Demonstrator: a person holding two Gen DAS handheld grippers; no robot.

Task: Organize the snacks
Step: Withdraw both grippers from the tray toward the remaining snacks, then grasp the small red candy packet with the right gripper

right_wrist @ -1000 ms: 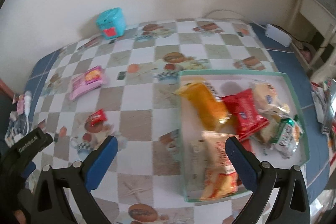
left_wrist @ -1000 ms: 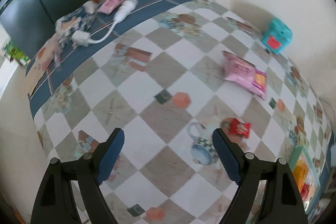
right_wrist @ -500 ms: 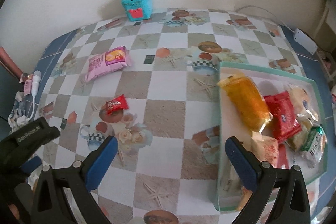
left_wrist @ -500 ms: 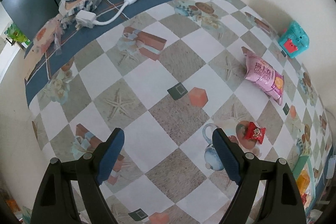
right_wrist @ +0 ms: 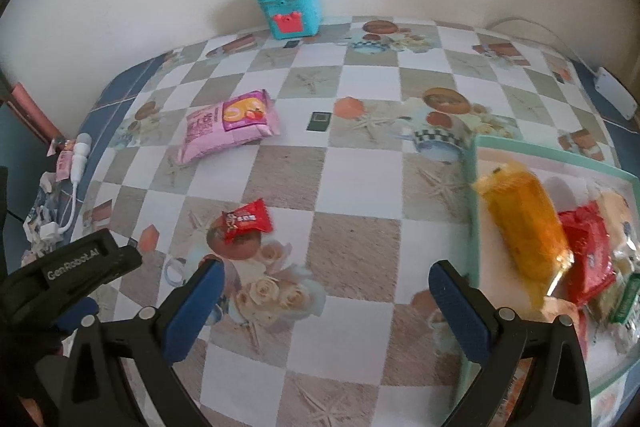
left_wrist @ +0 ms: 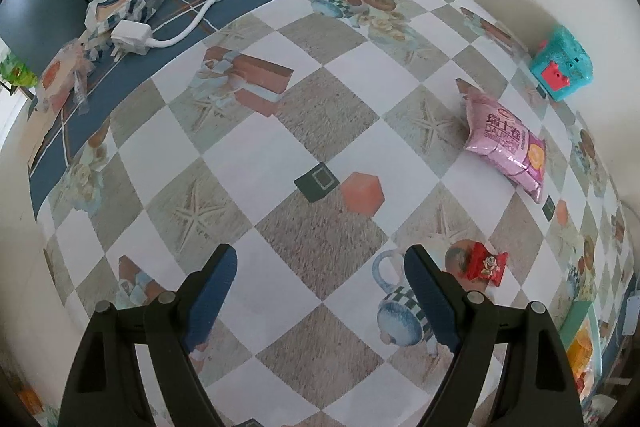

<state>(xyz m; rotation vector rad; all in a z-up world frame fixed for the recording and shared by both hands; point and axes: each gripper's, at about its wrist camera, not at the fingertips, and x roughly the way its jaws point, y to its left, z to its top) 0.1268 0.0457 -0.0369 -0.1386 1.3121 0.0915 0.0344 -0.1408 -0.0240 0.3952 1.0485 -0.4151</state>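
On the checked tablecloth [right_wrist: 352, 235] a small red snack packet [right_wrist: 247, 220] lies flat over a printed fruit picture, loose and touched by nothing. Farther back toward the wall rests a pink snack bag [right_wrist: 228, 127], also lying free. At the right side of the table sits a pale green tray [right_wrist: 474, 211] already holding several snacks: a long orange packet [right_wrist: 524, 227], a red packet [right_wrist: 588, 255] beside it and a few lighter wrappers at the far edge, somewhat blurred. The right gripper [right_wrist: 326, 289] hangs above the cloth between the red packet and the tray, its blue jaws spread wide with nothing between them. The left gripper [left_wrist: 320, 279] points steeply down at bare cloth, its jaws likewise wide apart and empty, with the red packet just to the right of its right finger. A teal toy box [right_wrist: 291, 7] stands against the wall, and a white charger with its cable [left_wrist: 160, 35] lies among wrappers at the blue border of the cloth.
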